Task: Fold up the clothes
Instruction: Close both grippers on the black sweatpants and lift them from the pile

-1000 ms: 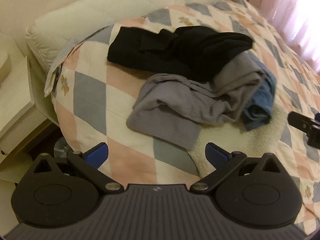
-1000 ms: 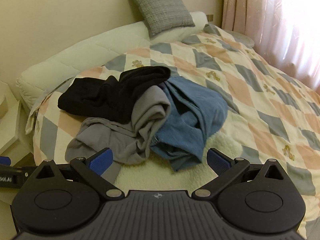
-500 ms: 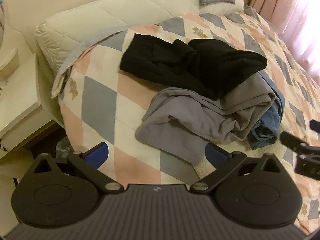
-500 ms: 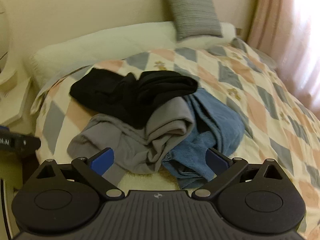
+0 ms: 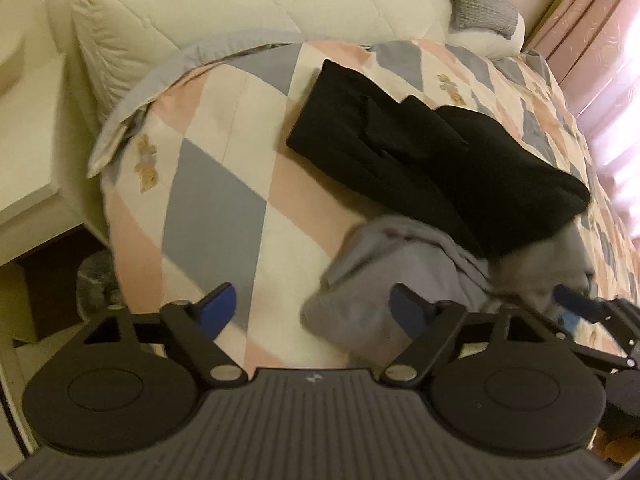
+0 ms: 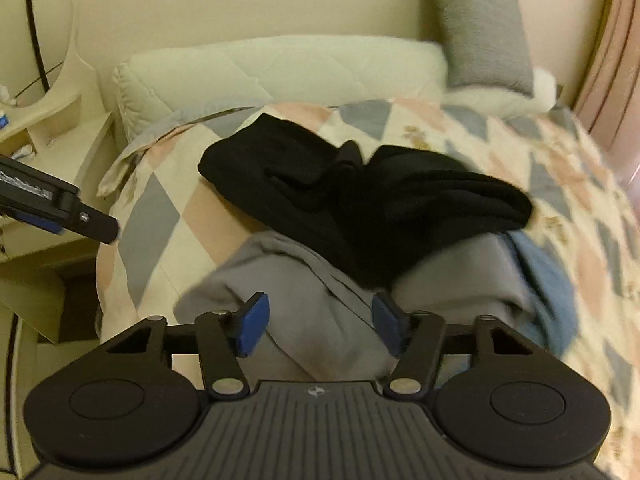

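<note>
Heap of unfolded clothes on bed (image 5: pixel 224 184): black garment (image 6: pixel 360 204) atop grey garment (image 6: pixel 288 292), blue garment (image 6: pixel 552 296) beside. Left claw (image 5: pixel 312 308) wide, right claw (image 6: pixel 316 324) narrower, both empty, poised over grey cloth, presumably for pickup.

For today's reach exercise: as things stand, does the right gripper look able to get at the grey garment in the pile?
Probably yes. The right gripper is open, with the grey garment directly ahead between its fingers and nothing in between. The black garment covers only the grey one's far part.
</note>
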